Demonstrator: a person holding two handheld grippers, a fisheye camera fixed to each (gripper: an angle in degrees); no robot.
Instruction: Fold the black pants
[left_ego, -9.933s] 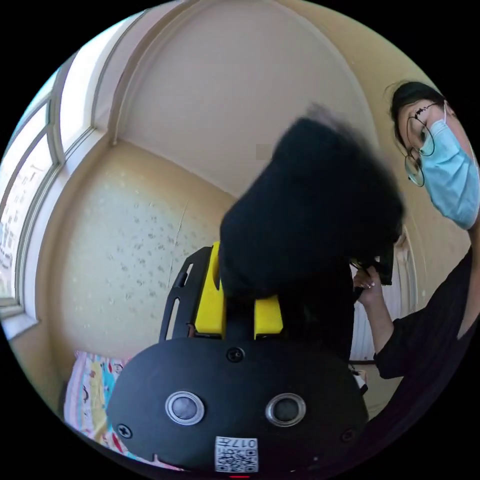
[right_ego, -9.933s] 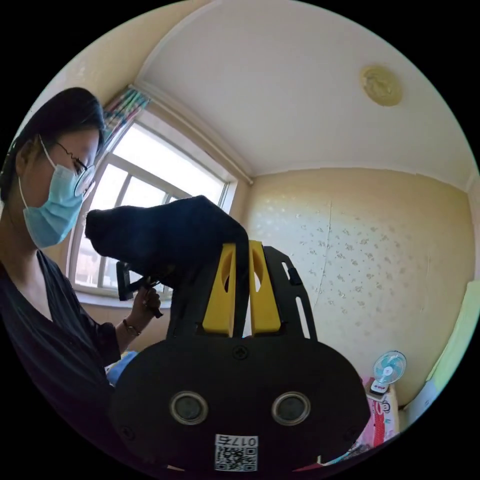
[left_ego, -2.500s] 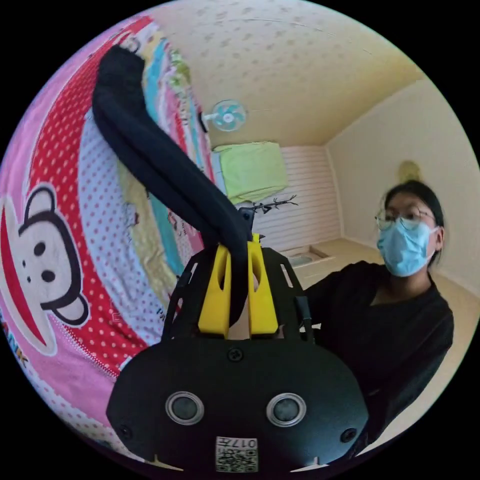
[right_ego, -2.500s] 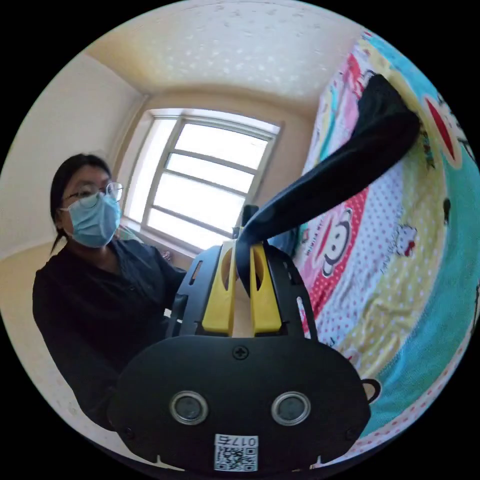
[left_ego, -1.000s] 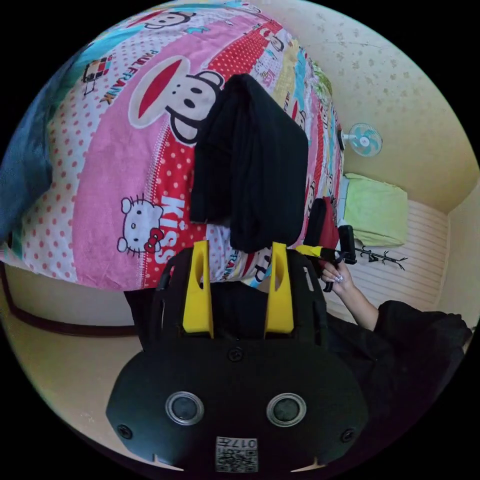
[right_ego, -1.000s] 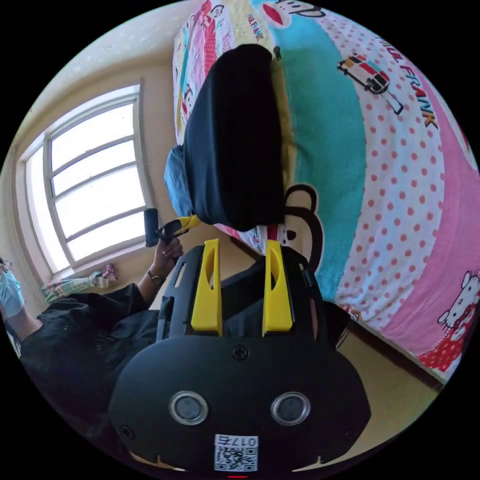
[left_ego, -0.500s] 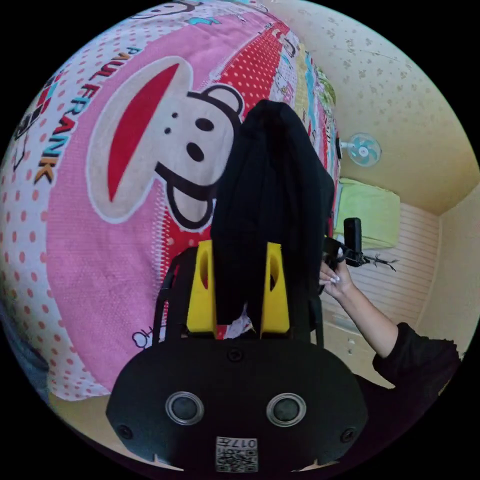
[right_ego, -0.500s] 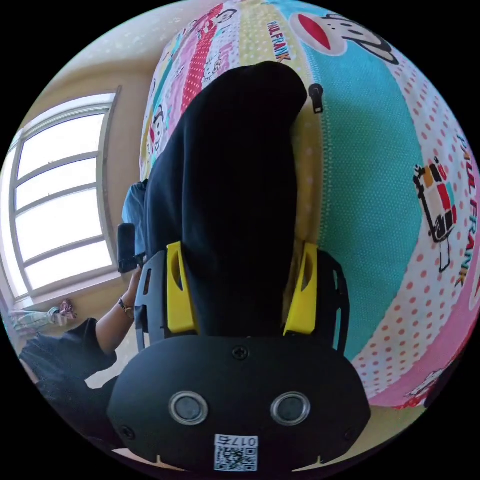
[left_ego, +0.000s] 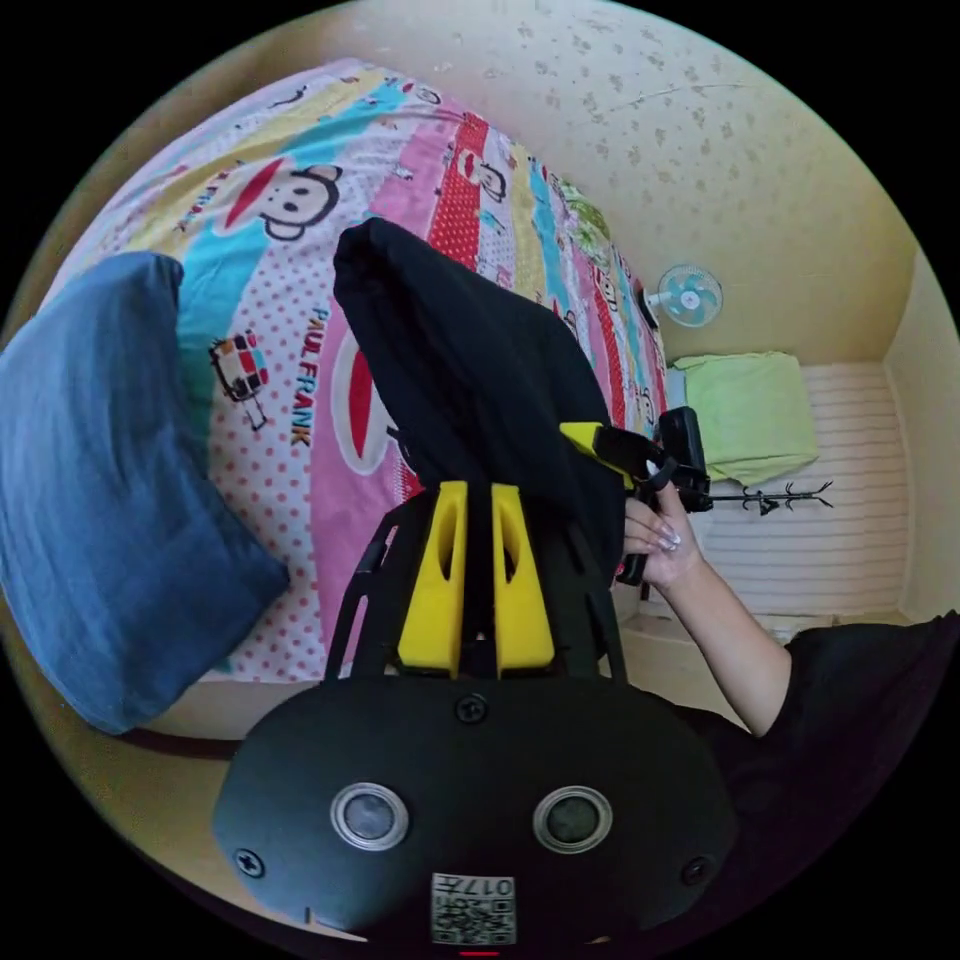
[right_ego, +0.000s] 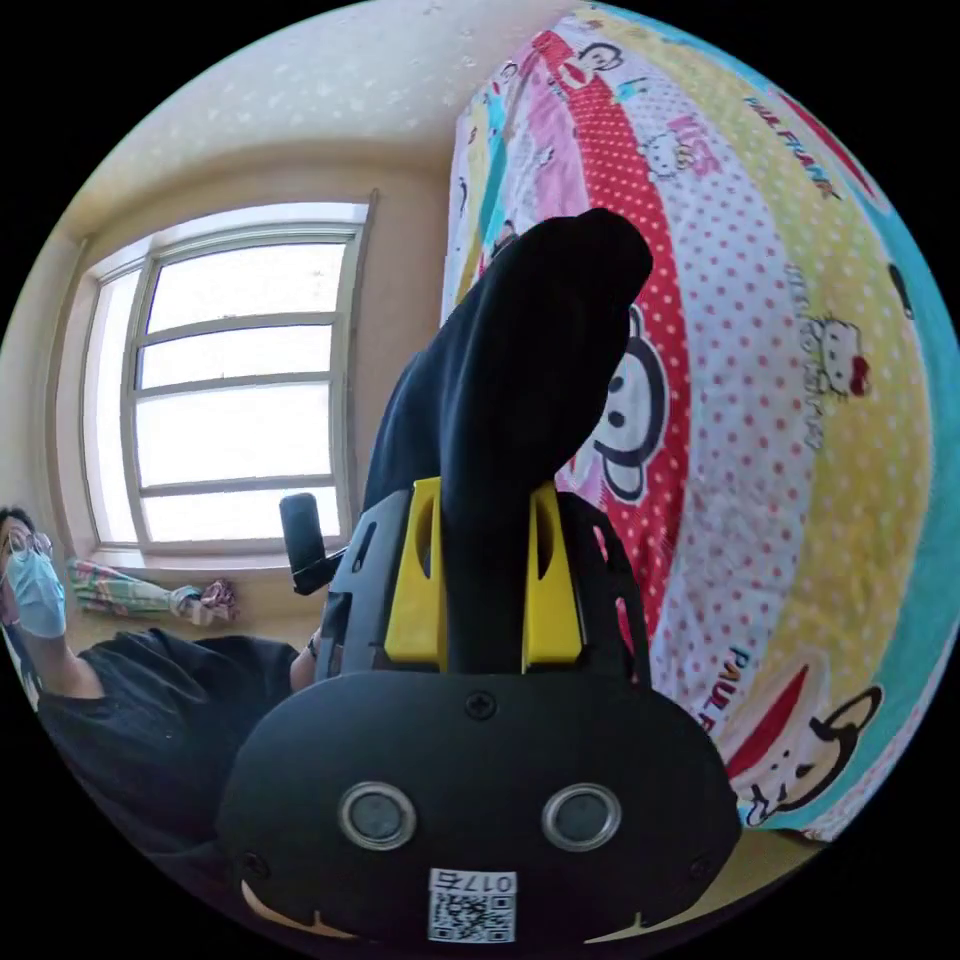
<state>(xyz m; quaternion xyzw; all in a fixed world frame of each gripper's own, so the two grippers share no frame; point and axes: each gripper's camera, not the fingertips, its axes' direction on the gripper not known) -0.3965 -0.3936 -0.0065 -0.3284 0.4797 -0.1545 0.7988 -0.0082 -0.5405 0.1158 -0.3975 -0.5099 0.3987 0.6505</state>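
Both pairs of my yellow jaws are clenched on the black pants (left_ego: 470, 370). On my left gripper (left_ego: 476, 500) the jaws stand close together with a thin fold of the dark cloth pinched between them, and the rest of the pants rises as a bunched mass just beyond the tips, spreading away over the bed (left_ego: 330, 300). On my right gripper (right_ego: 483, 520) the jaws sit a little wider, pressed against a thicker roll of the same cloth (right_ego: 520, 370), which climbs past the tips and ends in a rounded hump above the patterned cover (right_ego: 780, 400).

From the left gripper view, my right hand (left_ego: 655, 535) shows just beyond the right side of the jaws, wrapped around the handle of the other gripper, whose yellow tip lies against the edge of the pants. A blue pillow (left_ego: 100, 470) rests on the bed well off to the left of those jaws. Farther away, against the wall, stands a small fan (left_ego: 685, 296) next to a green cushion (left_ego: 750, 410).

From the right gripper view, a window (right_ego: 240, 400) lies off to the left of the jaws.
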